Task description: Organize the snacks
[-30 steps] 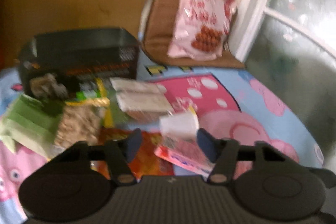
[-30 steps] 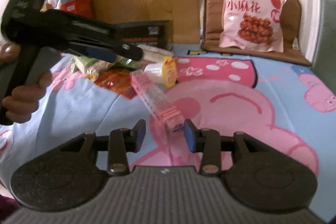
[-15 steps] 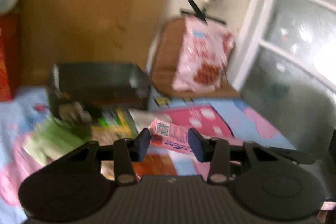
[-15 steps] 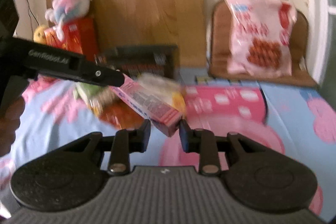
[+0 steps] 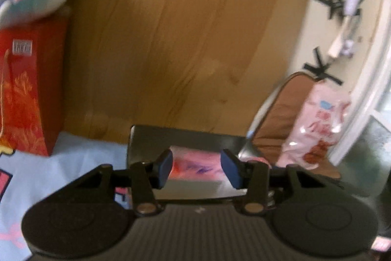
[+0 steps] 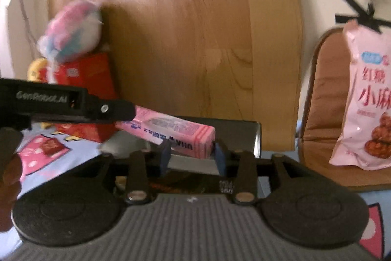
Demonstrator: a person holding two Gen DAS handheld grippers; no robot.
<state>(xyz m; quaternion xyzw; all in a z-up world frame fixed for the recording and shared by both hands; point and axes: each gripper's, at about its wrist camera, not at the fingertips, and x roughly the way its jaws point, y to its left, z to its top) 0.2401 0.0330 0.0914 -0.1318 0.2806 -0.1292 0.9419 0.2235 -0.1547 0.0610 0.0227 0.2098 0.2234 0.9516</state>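
Right wrist view shows my two hand-held grippers carrying the pink snack box (image 6: 168, 130) together at mid-frame: the right hand-held gripper (image 6: 191, 155) pinches its near end, the left hand-held gripper (image 6: 117, 111) clamps the far end, just above the black box (image 6: 255, 138). I judge this the carry-to-container step; next I must centre it over the opening, lower it, then let both pairs of jaws part.

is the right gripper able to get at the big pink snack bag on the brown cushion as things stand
Probably not right away. The right gripper has the long pink snack box between its fingers, with the left gripper on the box's far end. The big pink snack bag itself stands unobstructed on the brown cushion.
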